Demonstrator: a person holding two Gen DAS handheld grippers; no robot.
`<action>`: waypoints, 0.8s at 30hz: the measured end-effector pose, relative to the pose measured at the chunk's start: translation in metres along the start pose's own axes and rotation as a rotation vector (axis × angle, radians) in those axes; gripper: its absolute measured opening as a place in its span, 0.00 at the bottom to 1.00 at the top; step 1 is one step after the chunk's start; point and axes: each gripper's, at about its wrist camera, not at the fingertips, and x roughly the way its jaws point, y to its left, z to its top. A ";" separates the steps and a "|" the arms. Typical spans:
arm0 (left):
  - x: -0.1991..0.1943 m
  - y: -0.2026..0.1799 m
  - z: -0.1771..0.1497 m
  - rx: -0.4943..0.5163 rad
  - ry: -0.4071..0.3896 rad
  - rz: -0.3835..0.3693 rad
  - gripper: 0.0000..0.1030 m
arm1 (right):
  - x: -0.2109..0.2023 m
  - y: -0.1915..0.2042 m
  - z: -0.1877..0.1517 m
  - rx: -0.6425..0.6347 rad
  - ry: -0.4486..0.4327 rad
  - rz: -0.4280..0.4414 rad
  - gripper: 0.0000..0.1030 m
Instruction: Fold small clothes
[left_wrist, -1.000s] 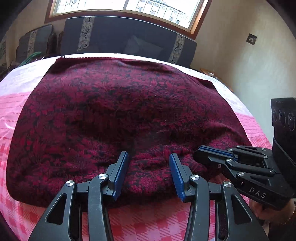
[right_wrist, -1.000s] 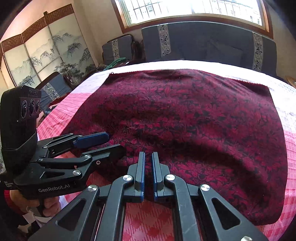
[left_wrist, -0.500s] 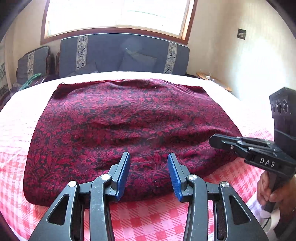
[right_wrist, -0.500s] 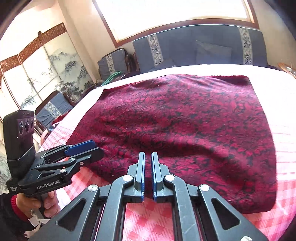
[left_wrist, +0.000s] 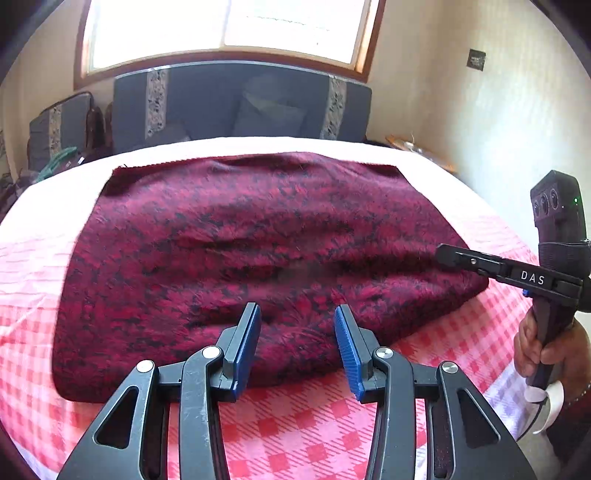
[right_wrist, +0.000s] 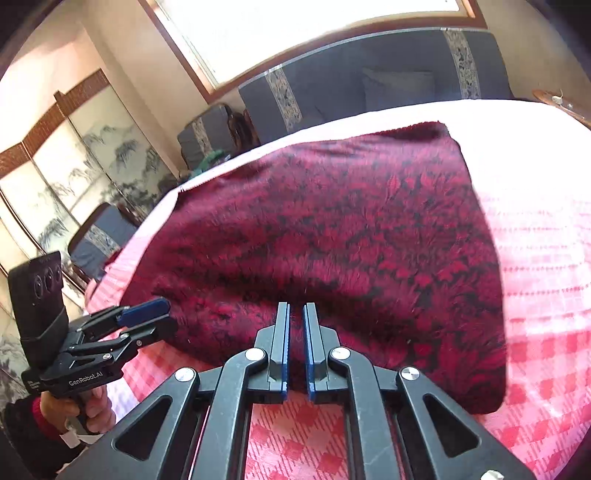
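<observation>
While the pink checked counter carries everything, the dark red patterned cloth covers its middle, spread flat with what looks like a rounded fold along its near edge, its long axis running left to right; a dark sofa stands beyond the far edge, under the window. Both claws sit at the near edge, with the cloth lying straight ahead of each toward the far side; the left claw hovers low with its blue pads well apart and nothing between them, near the middle of the near edge; the right claw points at the near right part, tilted, its fingers almost together with a thin gap, seemingly gripping nothing. Neither appears clearly nearer; a grasp of the near edge probably comes next.
</observation>
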 end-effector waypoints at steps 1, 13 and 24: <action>-0.005 0.007 0.004 -0.008 -0.024 0.010 0.42 | -0.006 -0.002 0.007 -0.005 -0.017 -0.018 0.08; 0.023 0.067 -0.004 -0.099 0.066 0.062 0.42 | 0.034 -0.079 0.055 0.089 0.094 -0.106 0.00; 0.032 0.117 0.047 -0.179 0.010 0.101 0.43 | 0.049 -0.075 0.125 -0.007 0.029 -0.190 0.09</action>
